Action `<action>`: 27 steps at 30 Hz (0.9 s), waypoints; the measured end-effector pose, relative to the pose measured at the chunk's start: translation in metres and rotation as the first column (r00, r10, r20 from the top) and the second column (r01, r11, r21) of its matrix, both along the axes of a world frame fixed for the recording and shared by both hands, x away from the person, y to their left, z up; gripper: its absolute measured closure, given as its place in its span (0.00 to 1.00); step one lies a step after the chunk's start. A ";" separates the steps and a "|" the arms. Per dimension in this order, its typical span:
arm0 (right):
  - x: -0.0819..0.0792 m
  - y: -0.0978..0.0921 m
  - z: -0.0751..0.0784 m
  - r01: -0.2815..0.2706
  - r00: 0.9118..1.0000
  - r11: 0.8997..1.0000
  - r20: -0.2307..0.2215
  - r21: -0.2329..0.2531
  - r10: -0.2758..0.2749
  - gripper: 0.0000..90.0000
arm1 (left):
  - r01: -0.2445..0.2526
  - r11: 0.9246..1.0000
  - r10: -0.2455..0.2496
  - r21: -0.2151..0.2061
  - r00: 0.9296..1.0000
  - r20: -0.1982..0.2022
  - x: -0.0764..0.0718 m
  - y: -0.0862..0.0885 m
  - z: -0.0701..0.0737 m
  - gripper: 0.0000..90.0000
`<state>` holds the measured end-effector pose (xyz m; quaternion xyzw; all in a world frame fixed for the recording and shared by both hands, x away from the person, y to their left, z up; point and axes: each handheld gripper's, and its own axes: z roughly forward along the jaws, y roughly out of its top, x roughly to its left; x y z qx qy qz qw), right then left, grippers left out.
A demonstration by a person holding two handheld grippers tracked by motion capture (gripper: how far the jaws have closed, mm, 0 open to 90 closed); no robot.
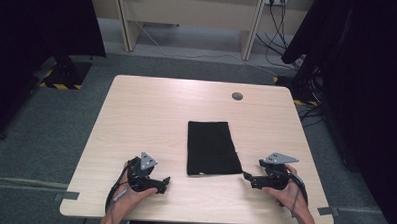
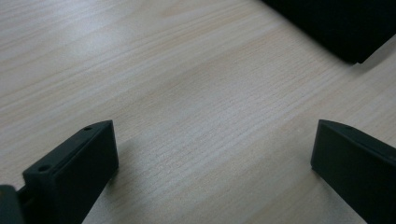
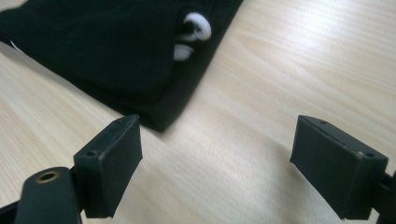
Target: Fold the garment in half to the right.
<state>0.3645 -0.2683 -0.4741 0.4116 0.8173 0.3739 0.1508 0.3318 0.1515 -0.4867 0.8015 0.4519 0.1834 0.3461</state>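
1. In the high view, a folded black cloth (image 1: 213, 148) is lying in the lower middle of the frame on a pale wood-grain surface (image 1: 151, 110), with the left gripper (image 1: 165, 181) sitting at lower left and the right gripper (image 1: 245, 175) at lower right, each held in a hand.
2. That view is also showing a grey round cap (image 1: 237, 96) set in the surface near the upper right of the top, grey carpet around it, and dark curtains at both frame edges.
3. The left gripper view is showing the cloth (image 2: 336, 23) as a dark corner in the upper right of the frame, well apart from the fingers (image 2: 74, 172), which are standing wide apart over bare wood.
4. The right gripper view is giving detail the high view is not: the cloth (image 3: 102, 51) is filling the upper left, its layered edge showing thickness, and a small white patch (image 3: 194, 28) is peeking out near the top middle.
5. Here the fingers (image 3: 112, 163) are also standing wide apart, clamping nothing; the near corner of the cloth is lying just beyond the finger at lower left.
6. The cloth is forming a rectangle, its long axis running from the bottom of the high view toward the top, flat and matte.
7. The fingers are looking like blocky black pads with small screw holes.
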 end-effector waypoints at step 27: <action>-0.030 -0.012 -0.005 0.024 1.000 0.997 0.009 -0.071 -0.023 0.17 | 0.000 1.000 0.000 -0.001 1.000 0.000 0.000 0.000 0.000 0.00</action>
